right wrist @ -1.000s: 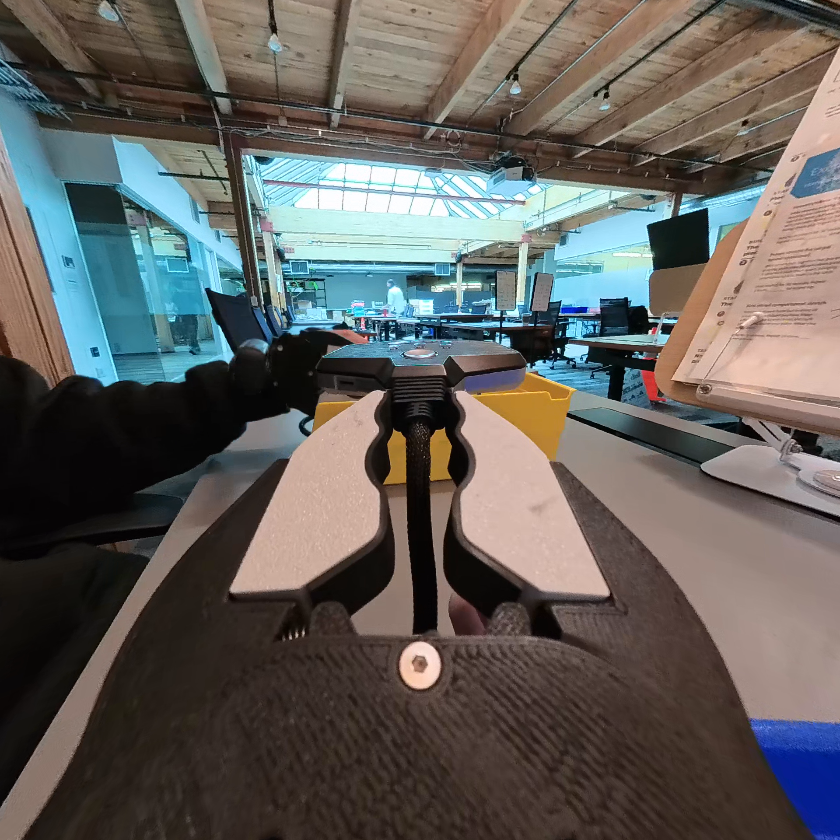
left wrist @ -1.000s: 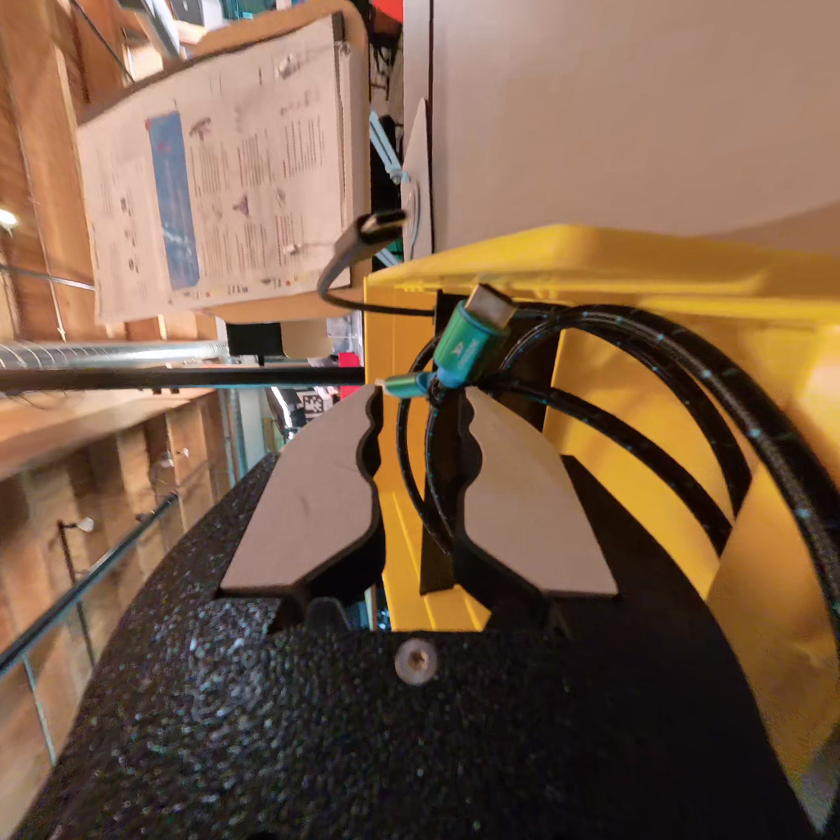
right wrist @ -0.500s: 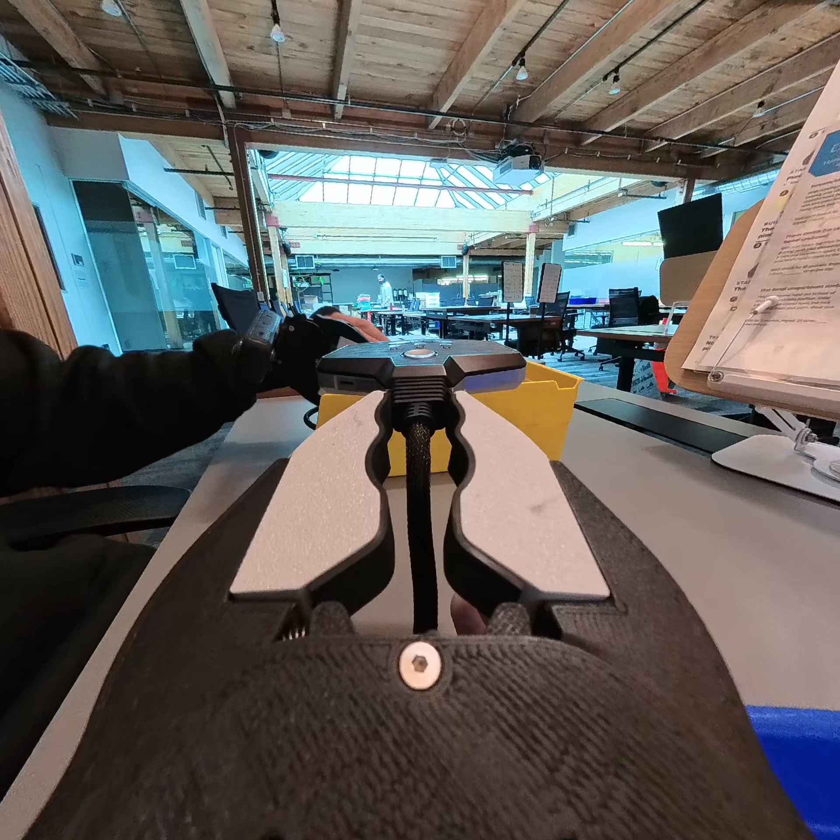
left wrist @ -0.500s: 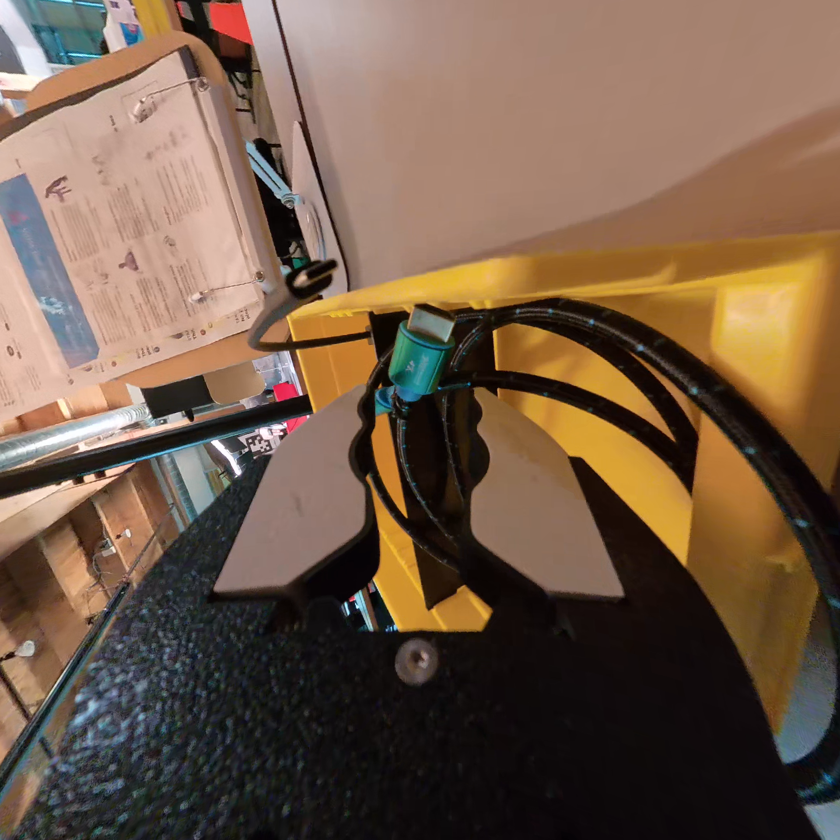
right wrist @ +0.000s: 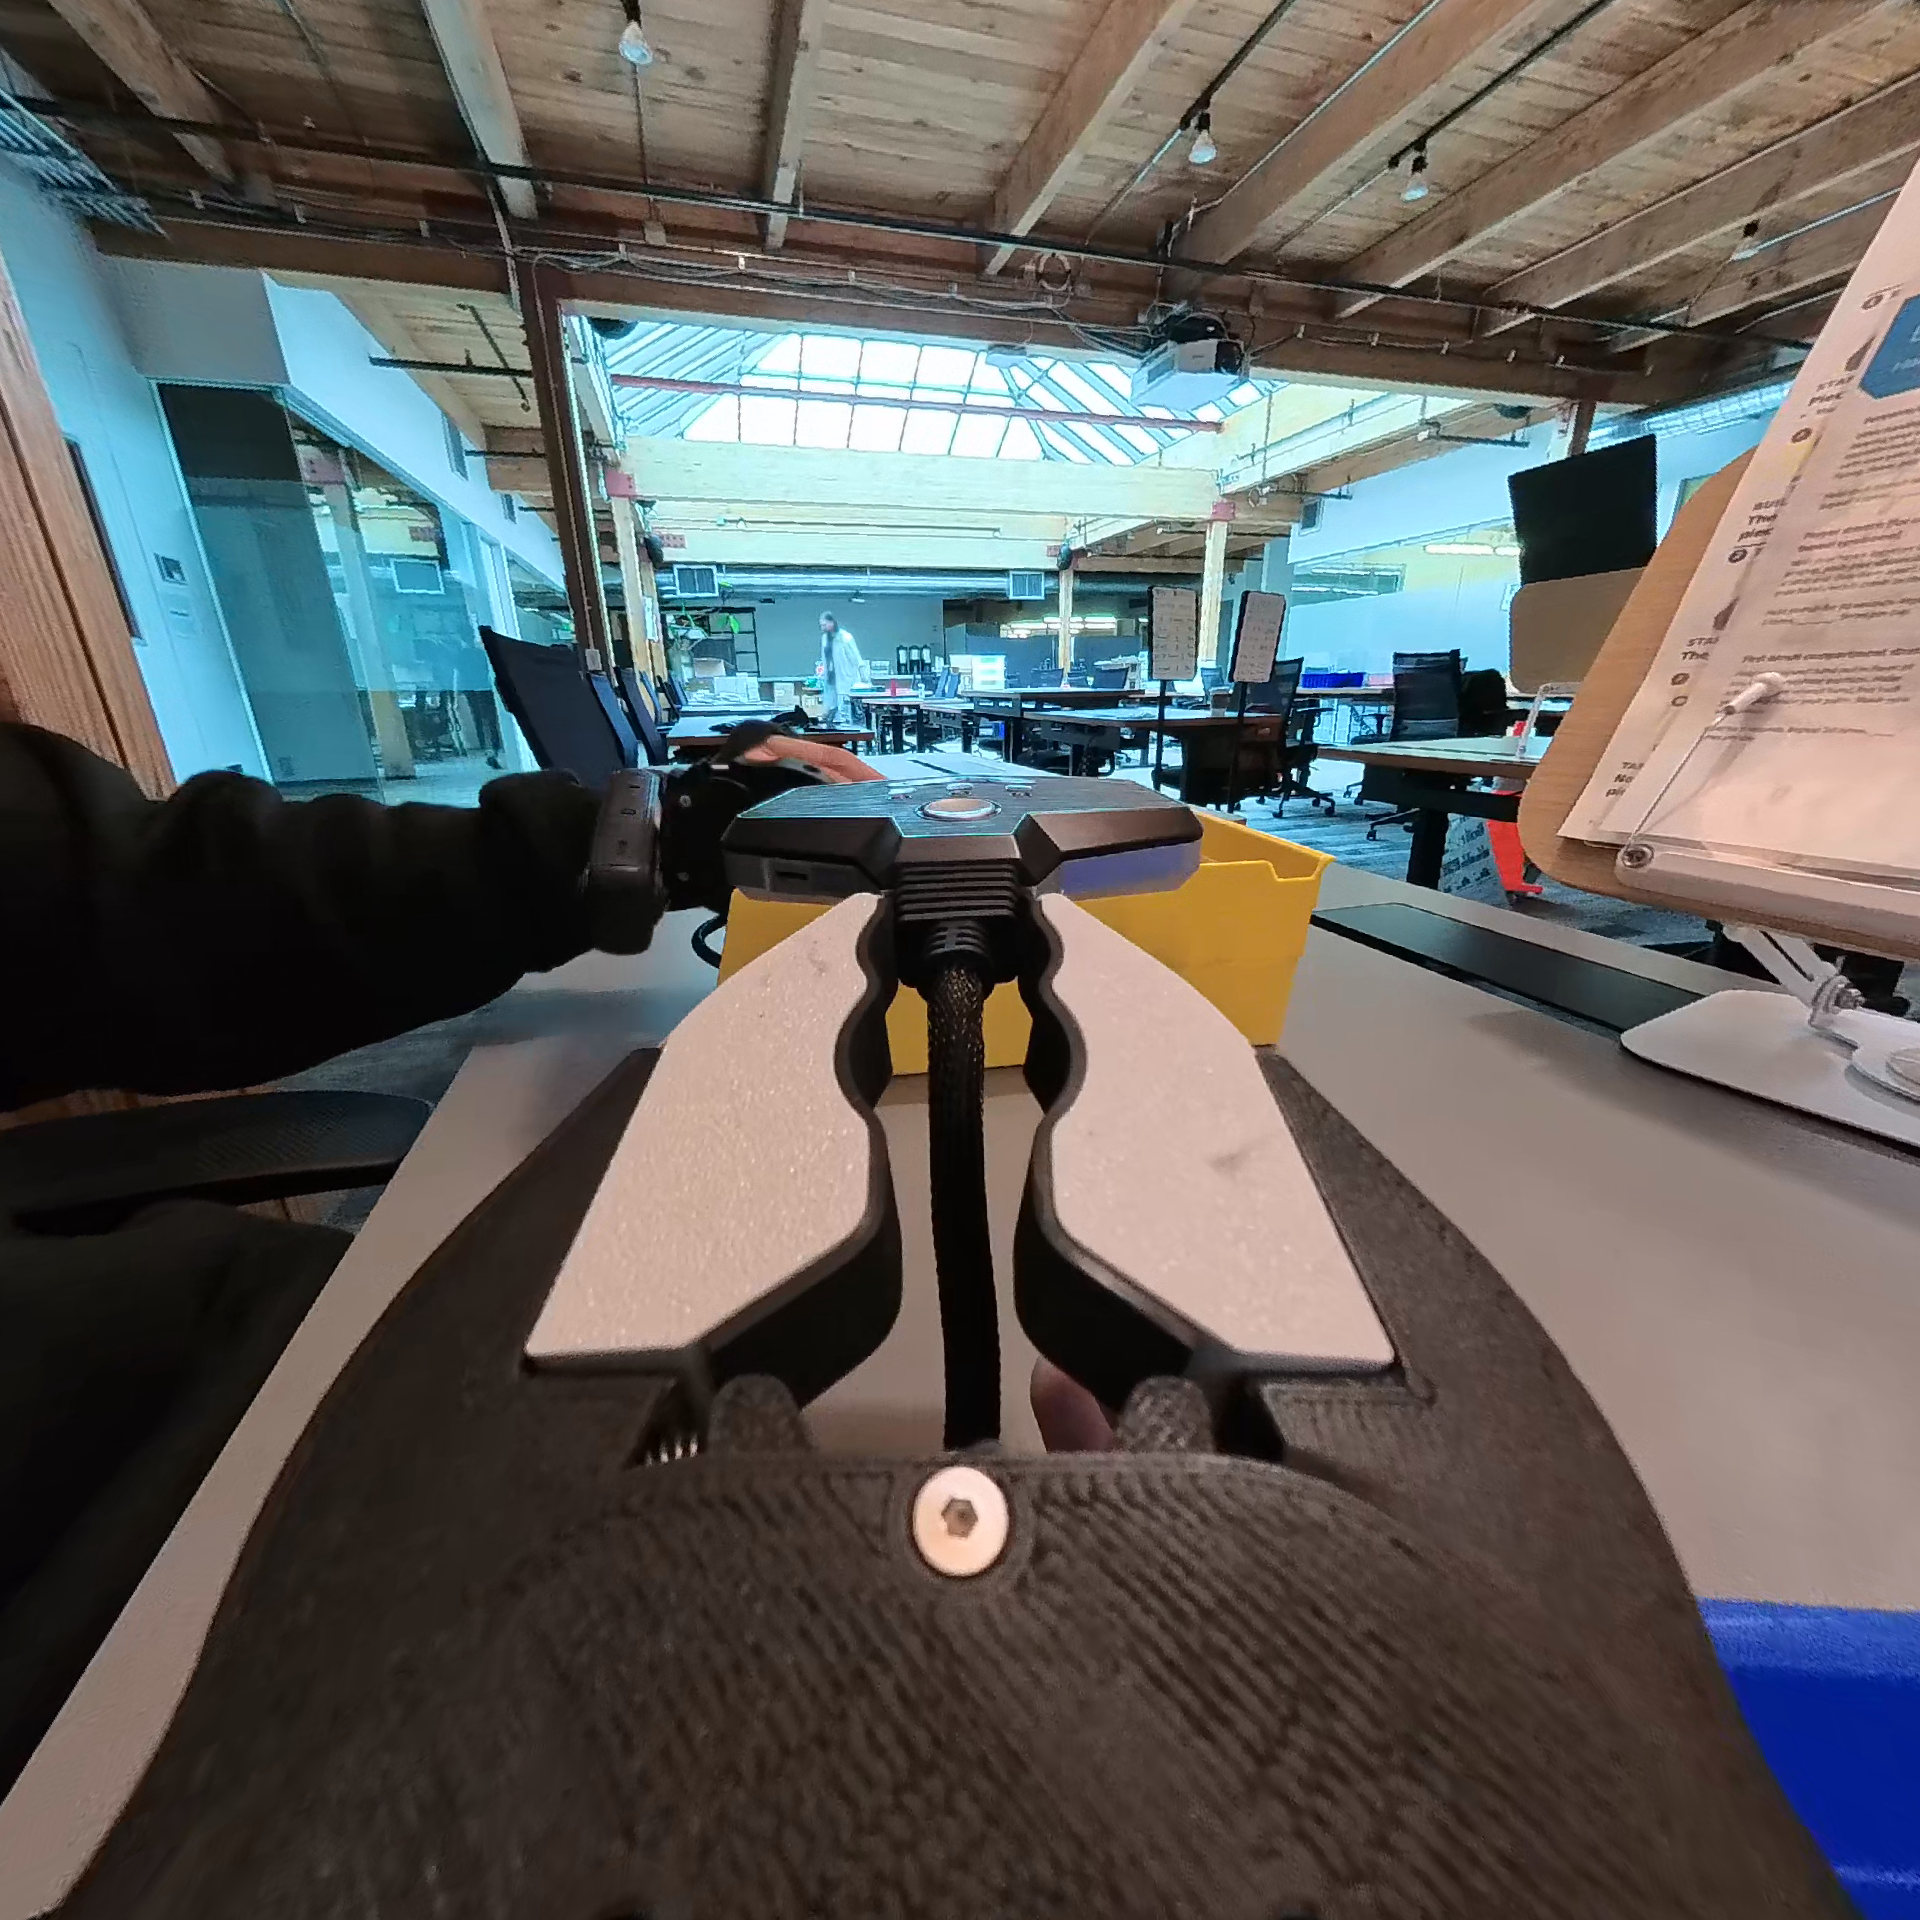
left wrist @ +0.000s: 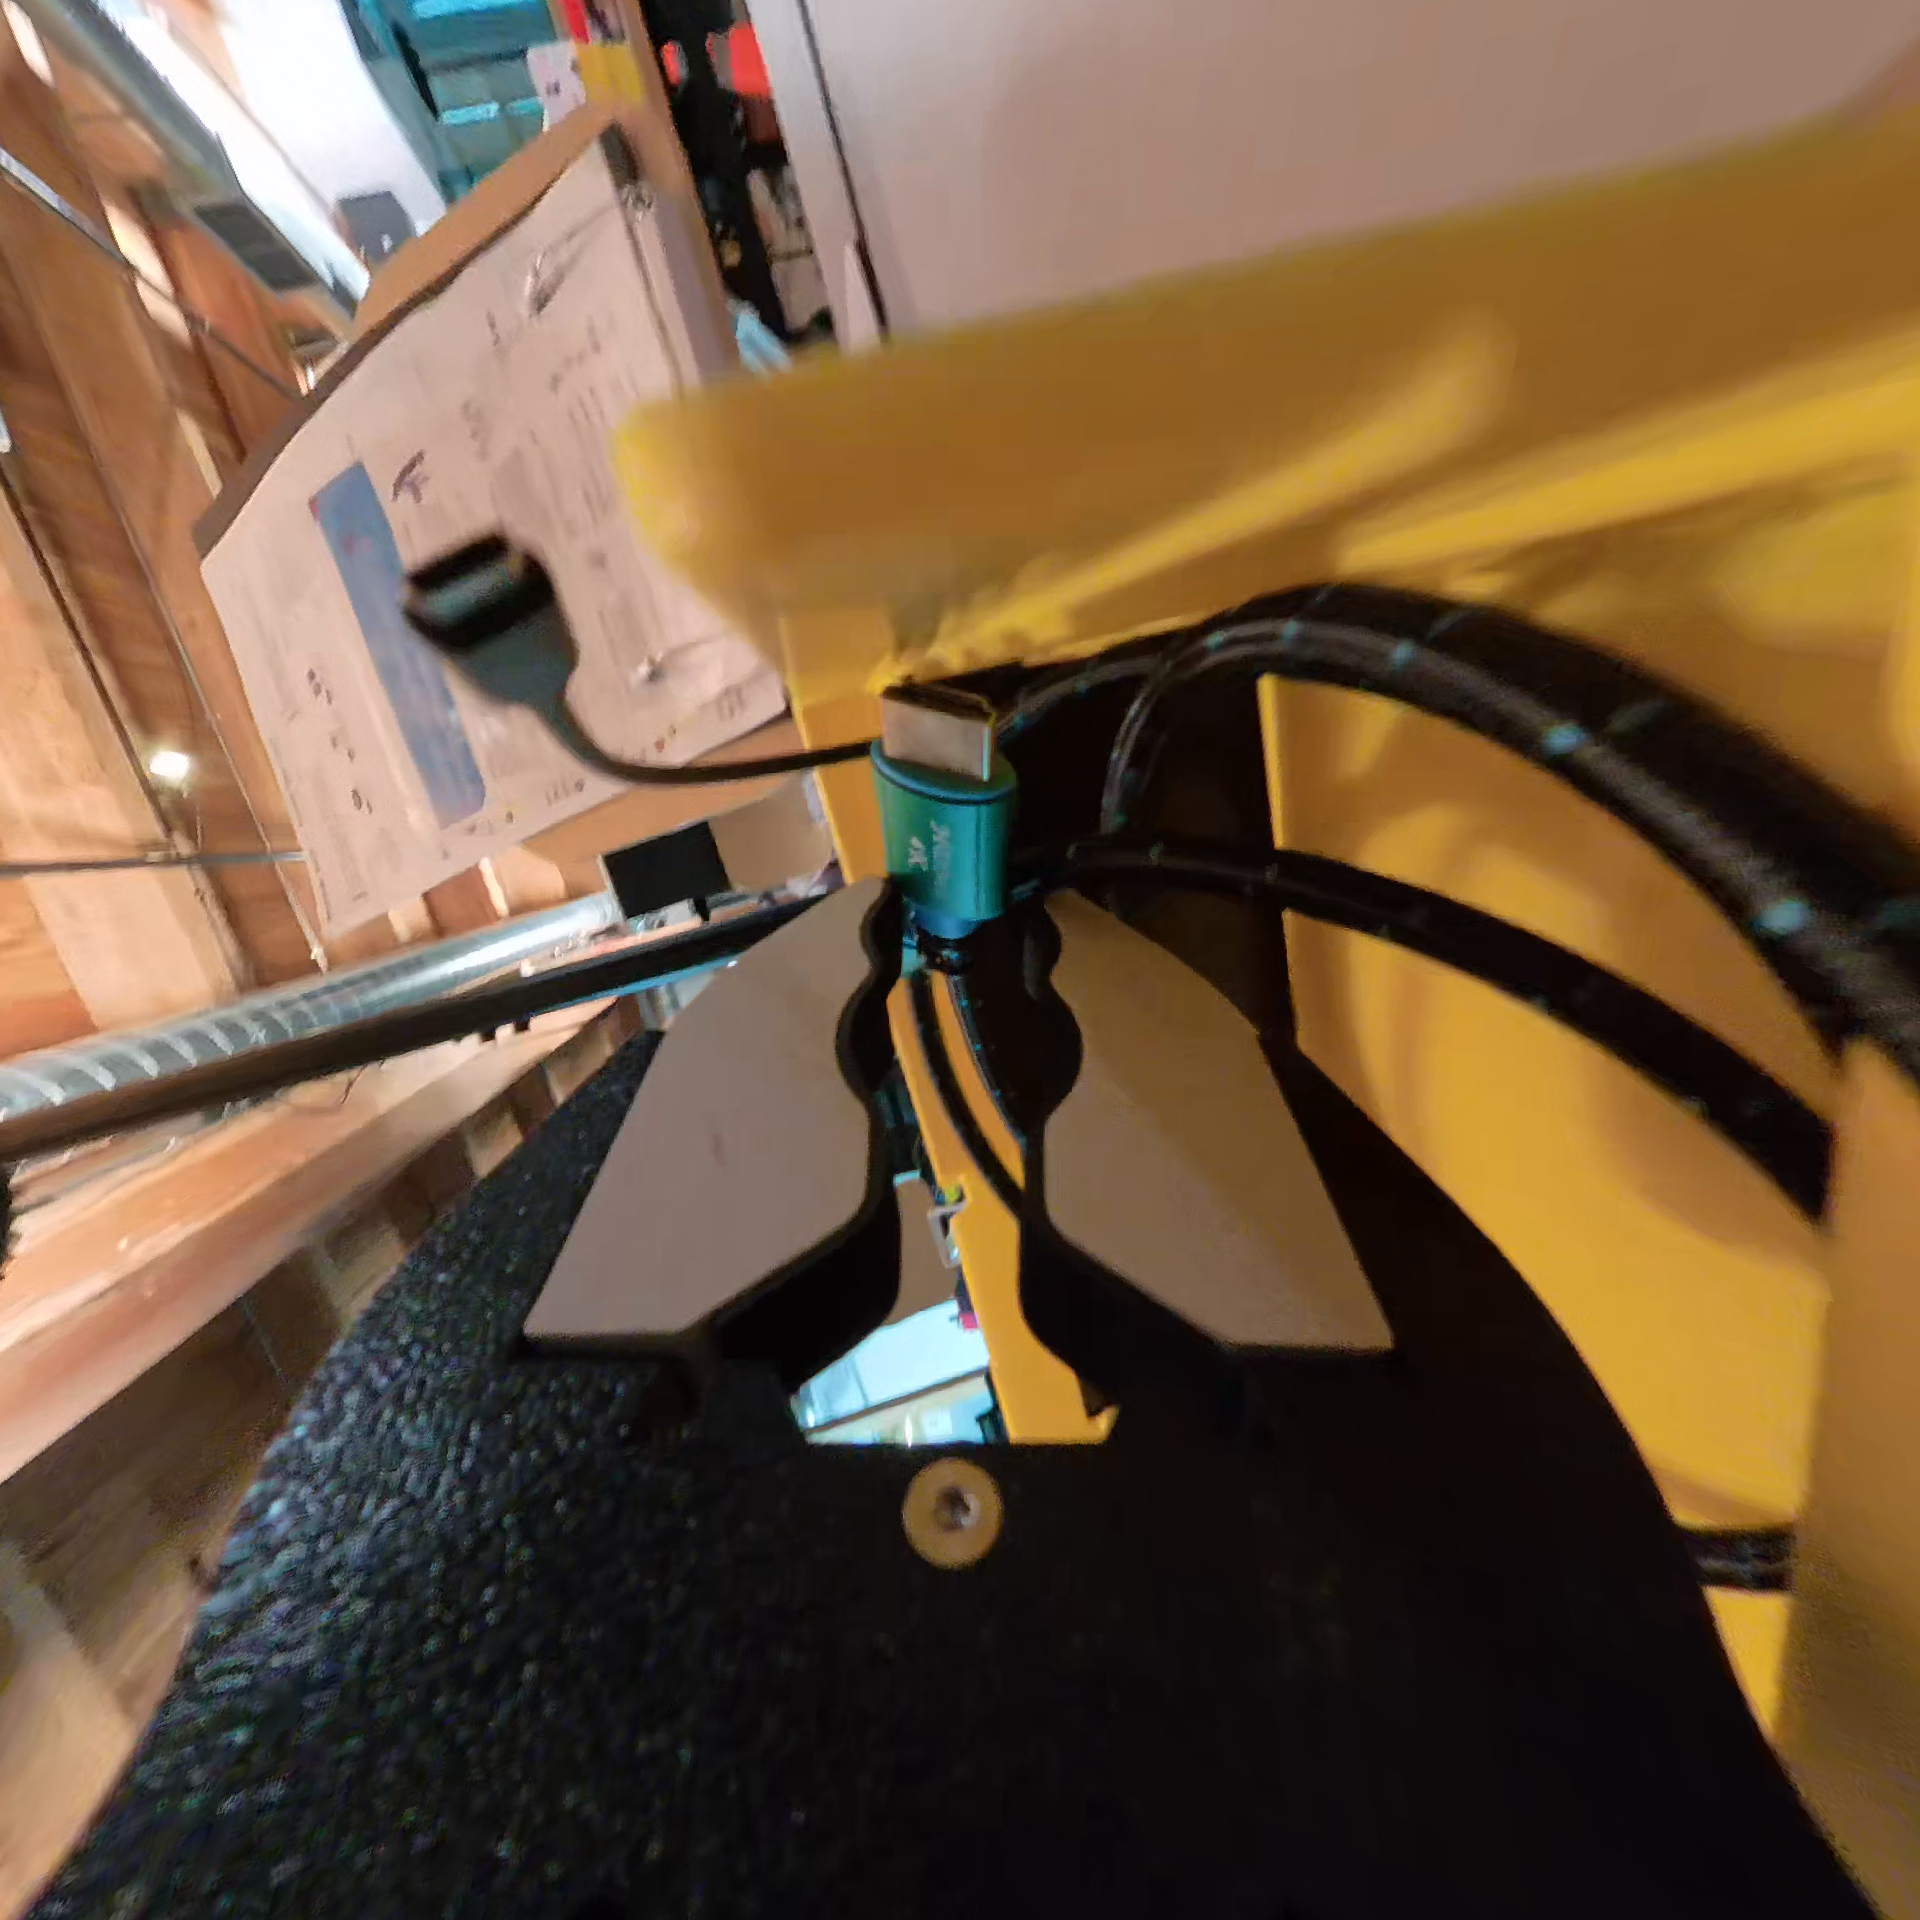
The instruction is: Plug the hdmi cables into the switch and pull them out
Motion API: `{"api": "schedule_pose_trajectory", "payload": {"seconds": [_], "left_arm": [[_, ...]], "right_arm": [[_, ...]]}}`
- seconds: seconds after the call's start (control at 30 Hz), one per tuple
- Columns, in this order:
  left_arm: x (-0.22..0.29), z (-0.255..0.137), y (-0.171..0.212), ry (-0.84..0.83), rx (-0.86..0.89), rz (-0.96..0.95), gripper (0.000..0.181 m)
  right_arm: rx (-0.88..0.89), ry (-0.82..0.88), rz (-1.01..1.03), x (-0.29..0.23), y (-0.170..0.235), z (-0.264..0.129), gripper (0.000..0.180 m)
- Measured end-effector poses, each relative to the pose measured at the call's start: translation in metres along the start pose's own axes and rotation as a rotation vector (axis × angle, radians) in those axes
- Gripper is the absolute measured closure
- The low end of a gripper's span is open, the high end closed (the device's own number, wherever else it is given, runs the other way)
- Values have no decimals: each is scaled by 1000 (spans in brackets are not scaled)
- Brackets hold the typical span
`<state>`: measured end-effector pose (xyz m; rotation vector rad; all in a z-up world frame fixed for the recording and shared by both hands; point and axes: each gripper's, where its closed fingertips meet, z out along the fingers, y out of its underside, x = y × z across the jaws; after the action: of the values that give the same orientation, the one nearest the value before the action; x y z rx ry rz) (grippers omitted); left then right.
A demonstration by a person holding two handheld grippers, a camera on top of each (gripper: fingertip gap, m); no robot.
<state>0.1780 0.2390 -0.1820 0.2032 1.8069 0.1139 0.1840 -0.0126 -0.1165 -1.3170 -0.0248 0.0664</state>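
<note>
Right gripper (right wrist: 956, 935) clamps switch (right wrist: 961, 836) cable; left gripper (left wrist: 961, 935) pinches green plug (left wrist: 940, 831) (tip forward).

Lighting and image quality, both wrist views

Right wrist view: bright, even daylight from the skylight (right wrist: 914, 400), which is nearly blown out; sharp throughout, soft shadows on the table (right wrist: 1621, 1226); ceiling beams bow at the edges from wide-angle distortion. Left wrist view: warm, dimmer, tilted; strong motion blur smears the yellow bin (left wrist: 1195, 447) rim and braided cable (left wrist: 1558, 727); teal HDMI plug (left wrist: 940, 831) stays fairly crisp.
</note>
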Motion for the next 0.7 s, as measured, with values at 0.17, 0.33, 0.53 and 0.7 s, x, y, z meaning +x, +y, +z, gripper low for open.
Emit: {"api": "schedule_pose_trajectory", "payload": {"seconds": [0.17,0.33,0.53,0.7], "left_arm": [[-17,-11,20,-28,-60,-89,169],[-39,-25,34,-54,-96,-147,169],[-69,-44,51,-7,-183,-291,169],[-109,-73,34,87,-111,-464,169]], "right_arm": [[4,-6,2,-1,0,0,157],[3,-7,0,-1,0,0,157],[34,-54,-10,-7,-3,-2,157],[75,-126,-18,-18,-10,-6,157]]}}
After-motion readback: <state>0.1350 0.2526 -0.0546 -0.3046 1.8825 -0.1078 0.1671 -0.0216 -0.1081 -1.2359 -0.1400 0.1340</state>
